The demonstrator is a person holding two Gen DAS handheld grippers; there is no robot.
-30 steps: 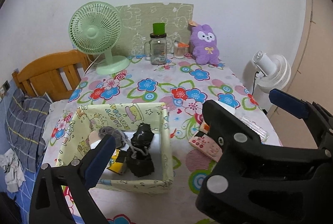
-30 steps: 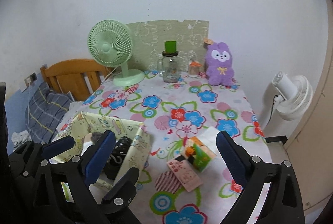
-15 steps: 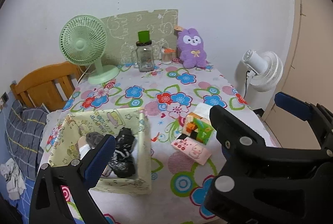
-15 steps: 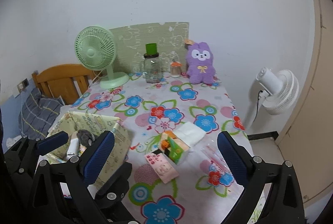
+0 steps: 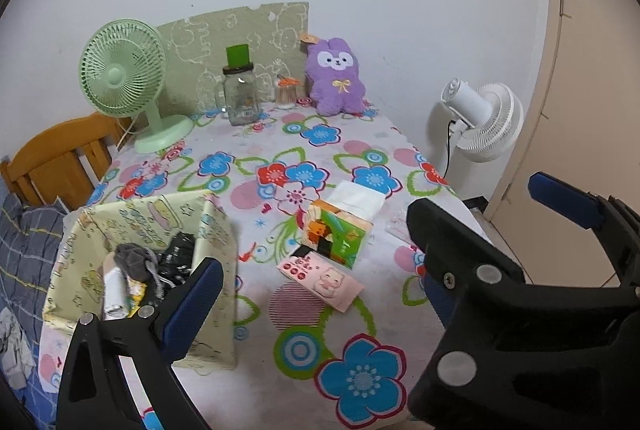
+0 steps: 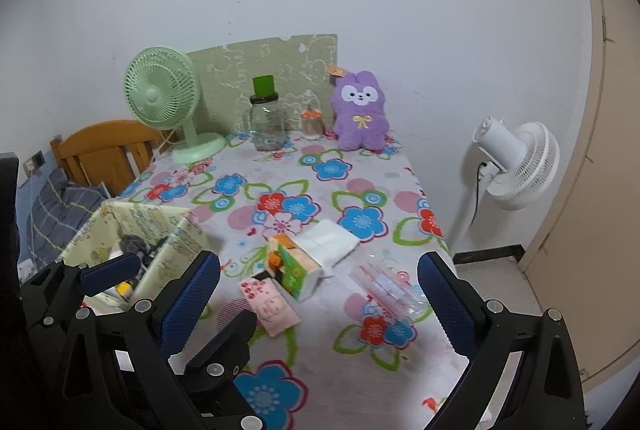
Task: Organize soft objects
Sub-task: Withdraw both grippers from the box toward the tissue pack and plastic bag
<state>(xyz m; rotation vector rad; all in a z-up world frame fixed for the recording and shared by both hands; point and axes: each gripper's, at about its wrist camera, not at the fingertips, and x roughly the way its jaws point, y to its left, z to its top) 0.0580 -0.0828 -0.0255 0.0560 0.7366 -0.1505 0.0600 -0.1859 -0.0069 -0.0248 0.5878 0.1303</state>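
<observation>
Left gripper point(image 5: 372, 294) spread wide, nothing between its blue ribbed pads, hanging over the near edge of the table point(image 5: 256, 146). Right gripper point(image 6: 320, 294) likewise gaping and empty, black plastic frames with silver screws, just beside the left one.

Below the left pad, a fabric storage box point(image 5: 218, 230) — pale yellow-green, cartoon print, floppy walls — holding soft items point(image 5: 160, 266): a grey knitted bundle, black crumpled cloth, a white roll. Lettering on the box too small to read.

Near mid-table, a green-and-orange tissue pack point(image 5: 340, 234) with white tissue sticking out, touching a flat pink packet point(image 5: 320, 276) printed with a pig face and red dots. Right of these, a crinkled clear plastic wrapper point(image 6: 384, 286).

At the far edge, against the wall: a purple plush rabbit point(image 5: 336, 76) with a yellow bow and a paper tag, a glass jar point(image 5: 239, 98) with a green cap, a small orange-lidded container point(image 5: 287, 93), a mint desk fan point(image 5: 124, 70), a green printed board point(image 5: 240, 26).

Glossy tablecloth with big blue, red and pink flowers. White wall, white floor fan point(image 5: 484, 122) at right, wooden chair point(image 5: 56, 158) and plaid bedding at left.
</observation>
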